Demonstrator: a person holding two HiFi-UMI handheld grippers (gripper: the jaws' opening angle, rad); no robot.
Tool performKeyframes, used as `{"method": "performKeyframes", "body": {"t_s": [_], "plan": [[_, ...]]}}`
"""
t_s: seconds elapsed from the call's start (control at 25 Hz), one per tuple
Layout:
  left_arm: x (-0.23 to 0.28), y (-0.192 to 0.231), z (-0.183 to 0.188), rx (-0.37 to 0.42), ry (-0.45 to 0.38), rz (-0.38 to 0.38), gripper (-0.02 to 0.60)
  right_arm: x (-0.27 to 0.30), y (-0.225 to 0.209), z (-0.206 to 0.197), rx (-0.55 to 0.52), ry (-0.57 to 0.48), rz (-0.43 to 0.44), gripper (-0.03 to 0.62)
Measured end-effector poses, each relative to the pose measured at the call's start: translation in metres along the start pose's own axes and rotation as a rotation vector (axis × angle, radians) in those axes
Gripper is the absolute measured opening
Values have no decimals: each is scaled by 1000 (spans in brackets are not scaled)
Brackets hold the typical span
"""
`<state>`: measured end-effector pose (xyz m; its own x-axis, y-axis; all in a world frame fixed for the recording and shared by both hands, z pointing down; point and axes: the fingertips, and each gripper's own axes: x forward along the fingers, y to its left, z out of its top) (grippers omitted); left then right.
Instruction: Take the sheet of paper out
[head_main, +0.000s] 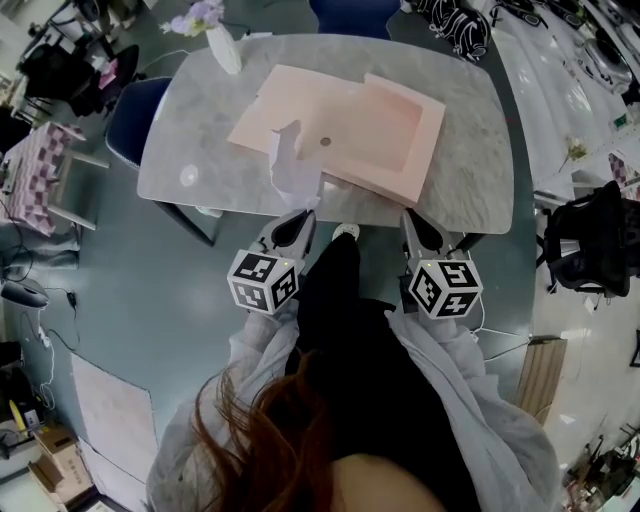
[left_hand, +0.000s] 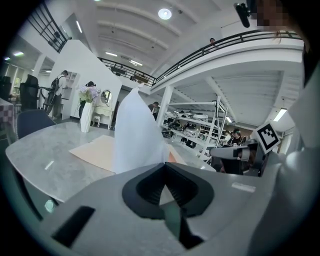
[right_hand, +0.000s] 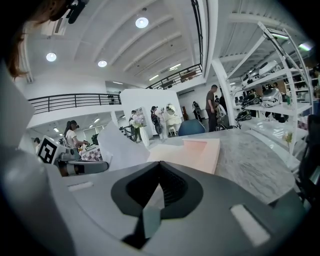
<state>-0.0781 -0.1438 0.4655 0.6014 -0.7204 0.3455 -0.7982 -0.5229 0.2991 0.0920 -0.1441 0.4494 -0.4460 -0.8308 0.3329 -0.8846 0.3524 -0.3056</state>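
A white sheet of paper (head_main: 290, 165) curls up from the near edge of the marble table (head_main: 470, 150), its far end by an open pink folder (head_main: 350, 130). My left gripper (head_main: 303, 215) is shut on the sheet's near end. In the left gripper view the sheet (left_hand: 135, 135) stands upright out of the closed jaws (left_hand: 165, 165), with the folder (left_hand: 95, 150) flat behind it. My right gripper (head_main: 410, 215) sits at the table's near edge, just short of the folder's corner. Its jaws (right_hand: 159, 164) are shut, and nothing shows between them. The folder (right_hand: 192, 152) lies ahead of them.
A white vase with flowers (head_main: 222, 45) stands at the table's far left corner. A blue chair (head_main: 130, 120) is to the table's left, and a black bag (head_main: 590, 240) hangs at the right. Other people stand in the hall behind.
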Motion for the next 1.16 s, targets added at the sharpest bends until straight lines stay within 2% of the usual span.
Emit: {"method": "performKeyframes", "body": {"t_s": [0.36, 1.16], "plan": [[-3, -12, -1, 7, 5, -32, 8, -3, 4, -6, -11, 6, 5, 8], [-11, -5, -8, -20, 0, -2, 8, -1, 11, -12, -13, 23, 21, 8]]}}
